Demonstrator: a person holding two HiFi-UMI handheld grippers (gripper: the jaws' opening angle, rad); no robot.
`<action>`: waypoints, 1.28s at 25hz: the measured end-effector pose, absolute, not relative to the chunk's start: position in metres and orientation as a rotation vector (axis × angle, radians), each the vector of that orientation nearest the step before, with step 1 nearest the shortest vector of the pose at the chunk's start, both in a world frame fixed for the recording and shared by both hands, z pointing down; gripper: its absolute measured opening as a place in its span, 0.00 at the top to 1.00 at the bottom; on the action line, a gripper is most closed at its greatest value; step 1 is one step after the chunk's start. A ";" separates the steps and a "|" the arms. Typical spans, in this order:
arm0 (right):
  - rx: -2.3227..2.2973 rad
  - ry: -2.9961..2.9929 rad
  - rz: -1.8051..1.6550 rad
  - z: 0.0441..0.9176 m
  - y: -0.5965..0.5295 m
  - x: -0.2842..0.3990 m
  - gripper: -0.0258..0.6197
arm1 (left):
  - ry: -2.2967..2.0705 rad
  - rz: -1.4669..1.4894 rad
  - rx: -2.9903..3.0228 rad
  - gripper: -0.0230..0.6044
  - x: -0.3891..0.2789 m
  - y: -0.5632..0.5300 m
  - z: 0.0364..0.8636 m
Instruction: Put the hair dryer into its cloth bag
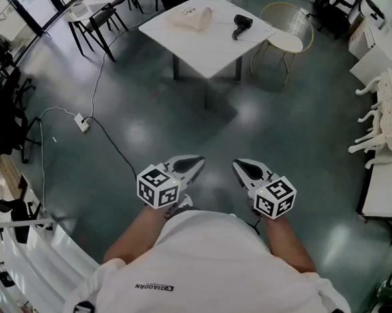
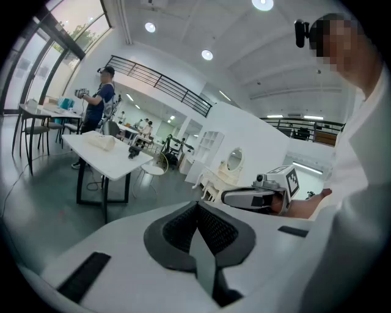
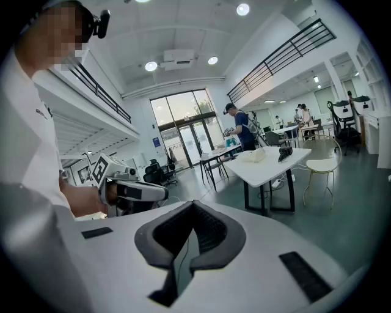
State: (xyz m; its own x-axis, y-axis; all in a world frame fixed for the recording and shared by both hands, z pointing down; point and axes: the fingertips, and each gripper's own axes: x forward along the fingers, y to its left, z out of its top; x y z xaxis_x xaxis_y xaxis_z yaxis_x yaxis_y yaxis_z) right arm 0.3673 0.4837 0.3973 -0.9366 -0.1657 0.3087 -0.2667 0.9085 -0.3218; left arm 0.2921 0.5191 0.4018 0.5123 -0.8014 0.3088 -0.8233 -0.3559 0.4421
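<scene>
A black hair dryer (image 1: 240,26) lies on a white table (image 1: 190,48) far ahead of me, with a pale cloth bag (image 1: 194,17) to its left on the same top. Both grippers hang close to my body, well short of the table. My left gripper (image 1: 194,164) is shut and holds nothing. My right gripper (image 1: 241,168) is shut and empty too. The left gripper view shows the table (image 2: 116,162) at the left with the bag (image 2: 99,142) and dryer (image 2: 133,151) on it. In the right gripper view the dryer (image 3: 285,153) and bag (image 3: 254,156) sit on the table (image 3: 272,169) at the right.
A round gold-framed chair (image 1: 286,28) stands at the table's right. A white power strip (image 1: 82,122) and its cable lie on the dark floor at the left. White furniture (image 1: 385,125) lines the right side. A person (image 2: 101,101) stands beyond the table.
</scene>
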 end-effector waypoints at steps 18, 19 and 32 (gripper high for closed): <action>0.282 -2.848 0.552 0.392 0.498 0.288 0.94 | -1.303 0.086 2.248 0.92 0.213 0.523 0.405; 0.296 -2.847 0.553 0.394 0.500 0.283 0.94 | -1.298 0.089 2.249 0.92 0.208 0.525 0.407; 0.425 -2.754 0.610 0.420 0.486 0.236 0.94 | -1.249 0.083 2.259 0.92 0.164 0.526 0.431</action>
